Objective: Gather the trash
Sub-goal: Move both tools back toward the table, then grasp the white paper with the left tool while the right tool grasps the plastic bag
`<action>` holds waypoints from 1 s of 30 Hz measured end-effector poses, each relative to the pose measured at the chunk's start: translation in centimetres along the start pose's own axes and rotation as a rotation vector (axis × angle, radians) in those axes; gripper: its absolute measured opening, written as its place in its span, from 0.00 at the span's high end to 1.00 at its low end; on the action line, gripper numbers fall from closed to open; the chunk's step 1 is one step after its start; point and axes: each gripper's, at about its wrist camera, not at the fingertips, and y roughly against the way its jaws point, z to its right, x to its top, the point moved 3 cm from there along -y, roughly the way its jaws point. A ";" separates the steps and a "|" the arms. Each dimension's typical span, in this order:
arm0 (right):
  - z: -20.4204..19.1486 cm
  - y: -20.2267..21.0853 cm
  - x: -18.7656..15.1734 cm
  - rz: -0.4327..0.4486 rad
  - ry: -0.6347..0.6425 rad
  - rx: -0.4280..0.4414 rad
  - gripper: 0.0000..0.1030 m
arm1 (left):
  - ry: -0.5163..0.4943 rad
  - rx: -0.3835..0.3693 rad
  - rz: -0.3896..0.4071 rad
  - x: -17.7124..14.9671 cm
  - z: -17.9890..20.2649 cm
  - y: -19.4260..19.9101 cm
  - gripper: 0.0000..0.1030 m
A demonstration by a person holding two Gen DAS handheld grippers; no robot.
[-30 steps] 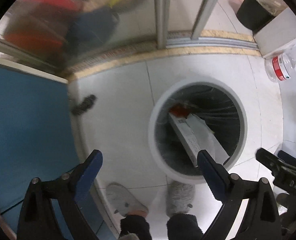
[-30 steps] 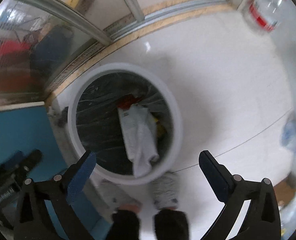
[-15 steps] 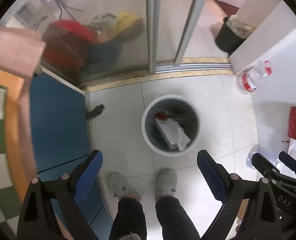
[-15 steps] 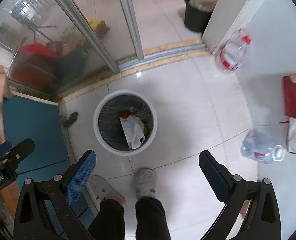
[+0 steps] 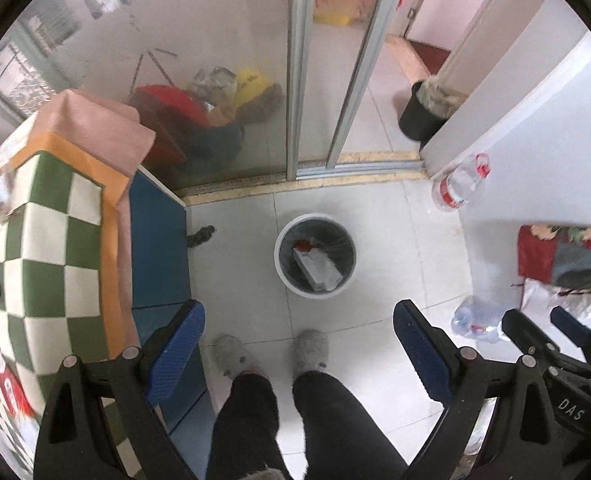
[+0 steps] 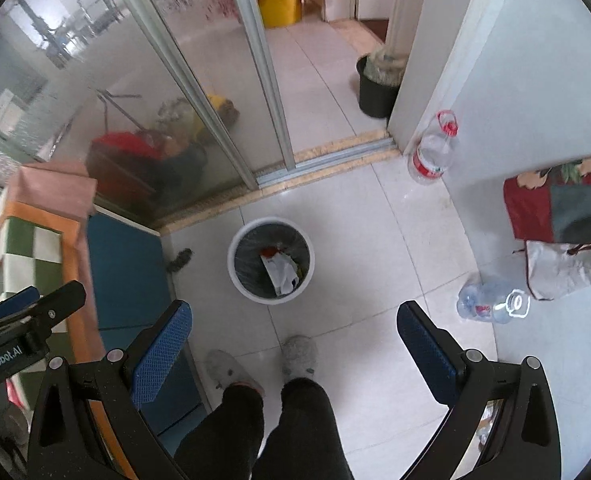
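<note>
Soft daylight came through the frosted glass sliding door [image 5: 223, 80], leaving the glossy white tiled floor [image 6: 355, 240] bright with only faint shadows. Both fisheye views bent hard at their black rims; the green-checked bench cloth [image 5: 47, 248] smeared slightly.

Left claw [image 5: 298, 350] spread wide and empty, right claw [image 6: 293, 346] likewise, seemingly side by side

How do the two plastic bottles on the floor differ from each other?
The bottle by the wall stands upright, while the bottle near the bag lies on its side. The standing one has a red handle on top and a broad red label; the lying one looks bluish with a small label. Both are clear plastic.
</note>
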 end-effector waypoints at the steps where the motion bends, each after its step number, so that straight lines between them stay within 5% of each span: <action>1: -0.2 1.0 0.0 0.004 0.005 0.008 0.00 | 0.012 -0.010 0.008 -0.1 -0.2 0.8 0.06; 6: -2.3 4.0 1.1 -0.006 0.029 0.088 0.00 | 0.060 -0.012 0.053 0.3 -1.9 4.9 0.06; 11: -9.0 5.4 3.1 -0.017 0.117 0.175 0.00 | 0.177 0.053 0.167 1.8 -9.0 9.2 0.06; 16: -20.9 5.5 4.4 -0.035 0.282 0.253 0.00 | 0.343 0.170 0.229 1.0 -21.4 12.5 0.06; 24: -44.0 2.4 2.4 -0.123 0.552 0.337 0.00 | 0.645 0.376 0.106 -7.3 -44.2 11.2 0.06; 30: -57.8 -4.1 1.0 -0.166 0.701 0.277 0.00 | 0.720 0.285 0.023 -11.2 -52.6 6.5 0.07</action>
